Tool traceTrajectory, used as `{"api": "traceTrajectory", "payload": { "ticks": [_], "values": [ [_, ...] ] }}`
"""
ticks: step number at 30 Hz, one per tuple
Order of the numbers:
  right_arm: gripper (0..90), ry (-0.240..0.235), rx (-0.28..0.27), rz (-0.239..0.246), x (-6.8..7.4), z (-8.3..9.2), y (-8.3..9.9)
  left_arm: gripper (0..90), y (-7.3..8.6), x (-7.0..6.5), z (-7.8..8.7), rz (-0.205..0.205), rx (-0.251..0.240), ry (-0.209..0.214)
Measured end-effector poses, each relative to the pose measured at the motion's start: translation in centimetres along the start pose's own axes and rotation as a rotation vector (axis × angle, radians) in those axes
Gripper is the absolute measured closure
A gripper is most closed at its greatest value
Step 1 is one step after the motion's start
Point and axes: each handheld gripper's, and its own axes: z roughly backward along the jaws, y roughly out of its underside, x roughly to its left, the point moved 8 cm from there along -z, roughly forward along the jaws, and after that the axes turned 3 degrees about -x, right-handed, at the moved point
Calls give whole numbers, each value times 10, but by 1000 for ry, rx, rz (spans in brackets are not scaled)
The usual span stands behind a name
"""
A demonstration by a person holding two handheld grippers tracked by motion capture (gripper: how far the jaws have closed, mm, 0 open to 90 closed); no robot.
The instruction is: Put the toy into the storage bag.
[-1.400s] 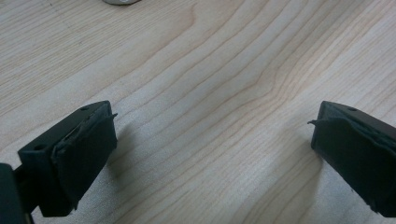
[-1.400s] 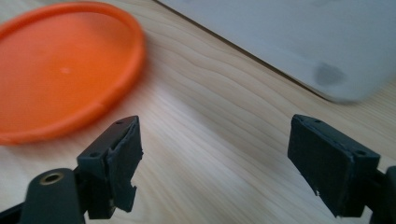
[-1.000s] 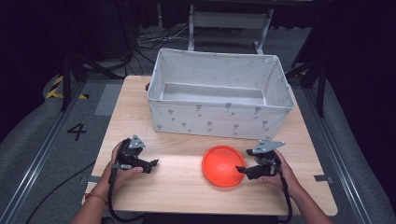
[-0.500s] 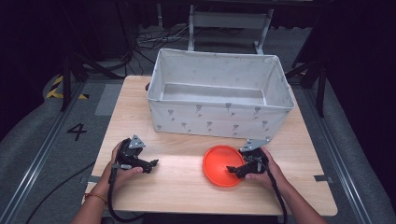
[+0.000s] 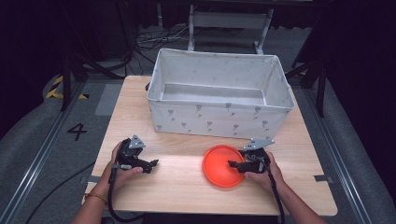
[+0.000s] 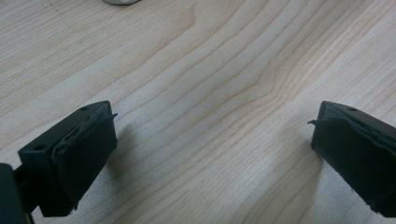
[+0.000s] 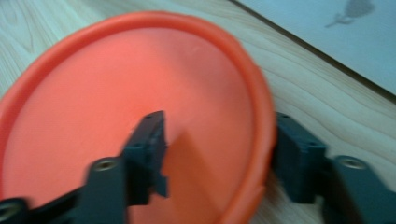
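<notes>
Wooden worktop [image 5: 187, 186] beneath both hands. White fabric bin [image 5: 219, 100] beyond. Orange plate [image 5: 223, 165] flat, its rim straddled by right hand-held gripper [image 5: 238, 164], jaws apart, wrist low. Left hand-held gripper [image 5: 148, 164] resting, jaws wide over bare wood.

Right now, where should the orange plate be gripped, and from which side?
Probably its raised rim on the right edge, from the right: the orange plate lies flat on the table, and the right tool already straddles that rim, one jaw inside, one outside.
</notes>
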Motion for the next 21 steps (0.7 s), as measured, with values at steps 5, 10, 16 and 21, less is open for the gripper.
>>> {"api": "traceTrajectory", "payload": {
  "ticks": [5, 10, 16, 21],
  "values": [
    [624, 4, -37, -4, 2, 6, -6, 5, 0, 0, 0, 0, 0, 0],
    [693, -4, -69, 3, 4, 15, -11, 5, 0, 0, 0, 0, 0, -1],
    [779, -41, -145, 49, 14, 37, -23, 5, 0, 0, 0, 0, 0, 1],
    [815, -74, -184, 100, 26, 58, -31, 5, 0, 0, 0, 7, -3, -6]
  ]
}}
